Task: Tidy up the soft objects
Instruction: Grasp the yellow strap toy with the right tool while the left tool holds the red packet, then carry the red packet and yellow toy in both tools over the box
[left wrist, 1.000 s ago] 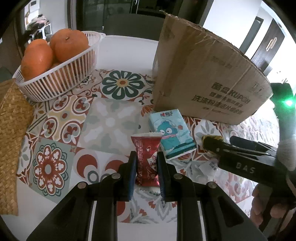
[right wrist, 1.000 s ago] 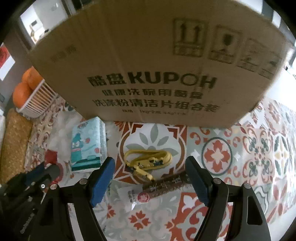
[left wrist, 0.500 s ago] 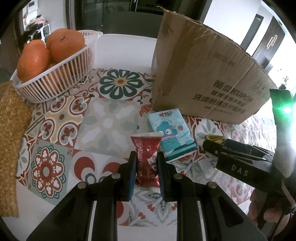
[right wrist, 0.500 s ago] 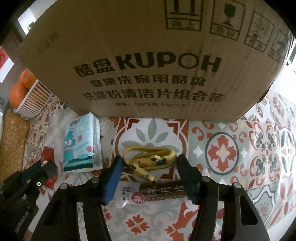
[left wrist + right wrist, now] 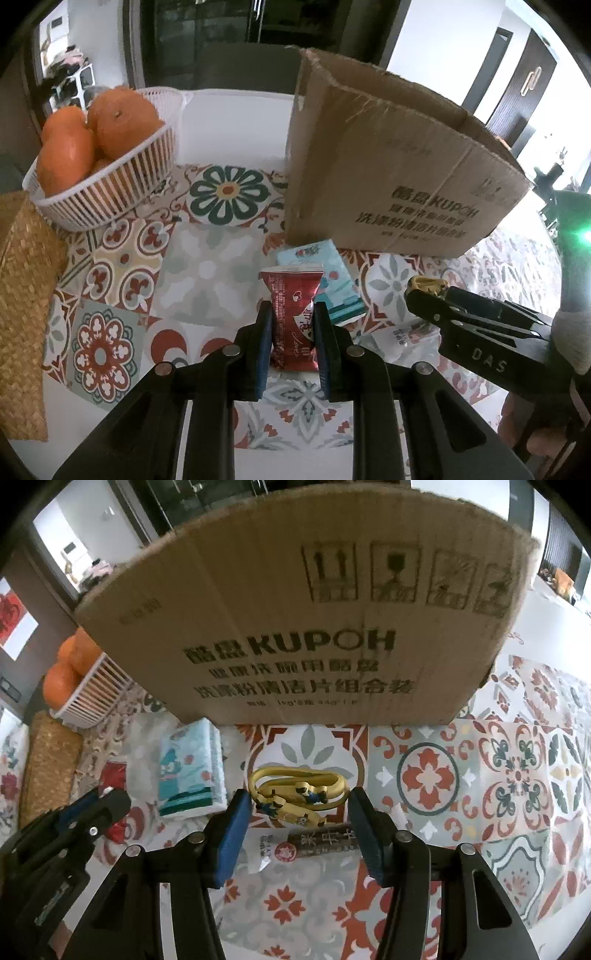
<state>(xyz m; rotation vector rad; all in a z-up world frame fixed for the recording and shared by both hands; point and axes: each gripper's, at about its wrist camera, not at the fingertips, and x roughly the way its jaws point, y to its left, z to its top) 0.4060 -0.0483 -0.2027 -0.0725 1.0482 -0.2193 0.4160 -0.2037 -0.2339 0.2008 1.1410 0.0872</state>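
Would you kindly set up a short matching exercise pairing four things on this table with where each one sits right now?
Things:
1. red snack packet
2. oranges
3. yellow strap
4. blue tissue pack

Places:
A. in the white basket
B. lying on the patterned cloth beside the cardboard box
C. clamped in the left hand-held gripper
D. between the right hand-held gripper's spread fingers

Pairs: 1-C, 2-A, 3-D, 4-B

A cardboard box [image 5: 295,627] is standing at the back of the table [image 5: 517,775]. A tissue pack [image 5: 192,771] is lying before its left end, a basket [image 5: 107,192] of oranges [image 5: 122,118] sitting farther left, a woven mat [image 5: 22,295] lying beside it.
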